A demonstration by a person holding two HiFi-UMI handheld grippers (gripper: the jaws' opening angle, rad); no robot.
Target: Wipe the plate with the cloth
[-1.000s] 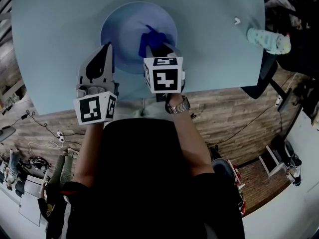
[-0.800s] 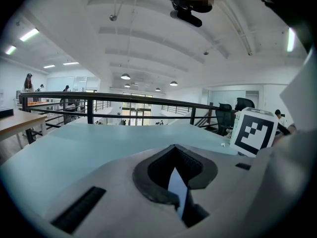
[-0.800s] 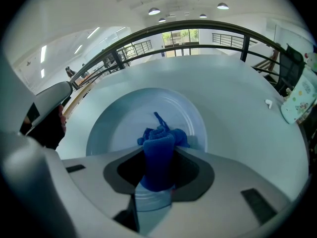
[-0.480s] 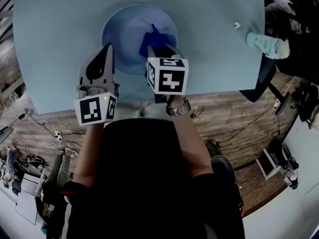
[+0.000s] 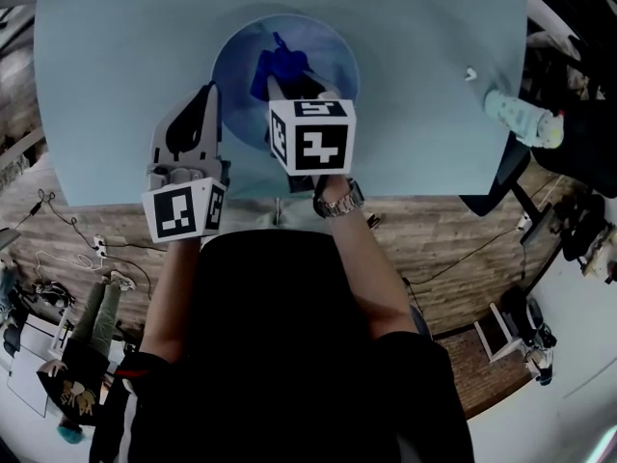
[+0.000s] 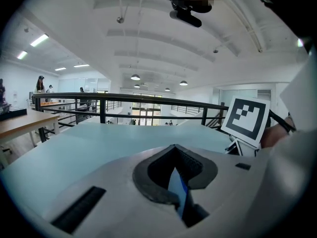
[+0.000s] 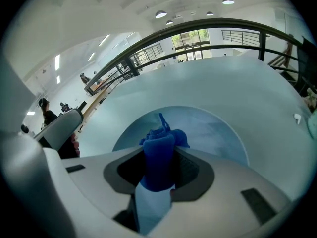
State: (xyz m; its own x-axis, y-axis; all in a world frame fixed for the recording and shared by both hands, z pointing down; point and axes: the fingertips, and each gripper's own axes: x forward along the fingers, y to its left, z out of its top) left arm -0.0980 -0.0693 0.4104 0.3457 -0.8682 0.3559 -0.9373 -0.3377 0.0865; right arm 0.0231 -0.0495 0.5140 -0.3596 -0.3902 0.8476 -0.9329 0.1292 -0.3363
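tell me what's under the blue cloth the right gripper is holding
The light blue plate lies under the cloth, which the right gripper clamps. The plate rests on the table. The patch directly beneath the cloth is covered, so contact can't be confirmed.

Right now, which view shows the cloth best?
Right gripper view: the cloth sits centred, clamped in the jaws over the plate. Head view shows only its tip past the cube. Left gripper view misses it.

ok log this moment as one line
phase: wipe | right gripper: shut on blue cloth, cloth over plate | left gripper: shut on plate's left rim | plate: flat on table
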